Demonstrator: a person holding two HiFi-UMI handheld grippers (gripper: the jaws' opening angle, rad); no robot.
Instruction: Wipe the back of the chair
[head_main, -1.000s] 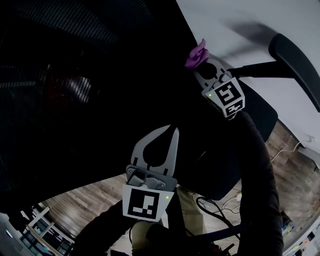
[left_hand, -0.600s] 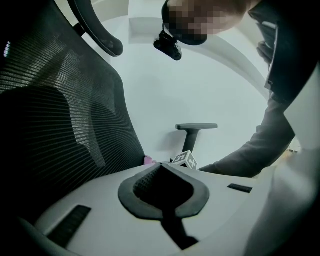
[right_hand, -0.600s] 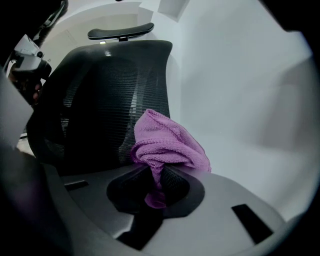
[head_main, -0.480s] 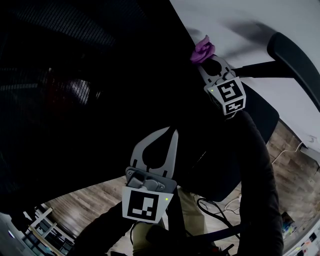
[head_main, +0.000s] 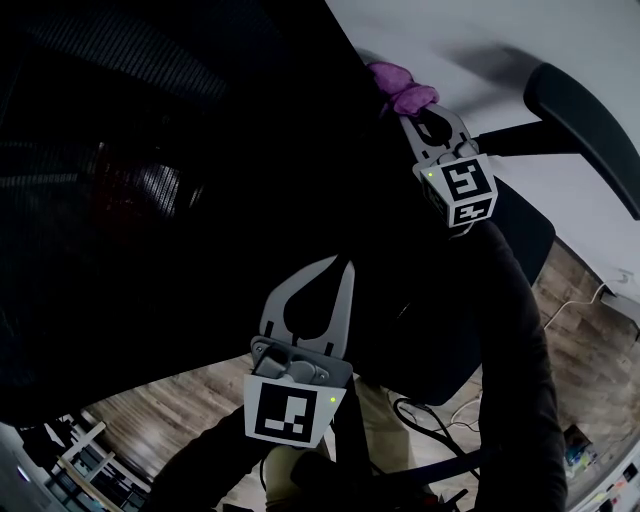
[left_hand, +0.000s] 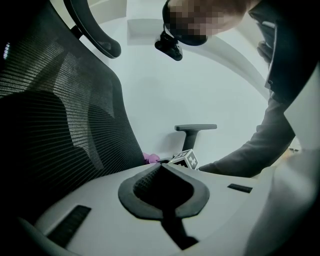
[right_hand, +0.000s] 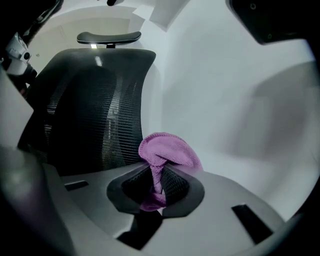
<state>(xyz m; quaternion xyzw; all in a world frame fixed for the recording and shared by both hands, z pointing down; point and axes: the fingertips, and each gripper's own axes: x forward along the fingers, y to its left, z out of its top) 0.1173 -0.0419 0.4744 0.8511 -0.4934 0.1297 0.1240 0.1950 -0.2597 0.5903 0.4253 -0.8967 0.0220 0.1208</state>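
Note:
The chair back (head_main: 180, 180) is dark mesh and fills the left of the head view. A purple cloth (head_main: 400, 90) presses against its right edge, and my right gripper (head_main: 420, 112) is shut on it. In the right gripper view the cloth (right_hand: 165, 152) bunches out from between the jaws, next to the mesh back (right_hand: 90, 110). My left gripper (head_main: 346, 264) hovers lower down in front of the back, shut with nothing in it. From the left gripper view (left_hand: 160, 166) I see the mesh (left_hand: 60, 110) at left and the cloth (left_hand: 151, 158) beyond.
A black armrest (head_main: 580, 115) juts out at the right, against the white wall (head_main: 480, 30). The headrest (right_hand: 108, 37) tops the chair back. A person's dark sleeve (head_main: 520, 360) runs down from the right gripper. Wooden floor (head_main: 180, 400) and cables (head_main: 430, 415) lie below.
My right gripper has slid the purple cloth a little upward along the chair back's edge. The left gripper has hardly moved.

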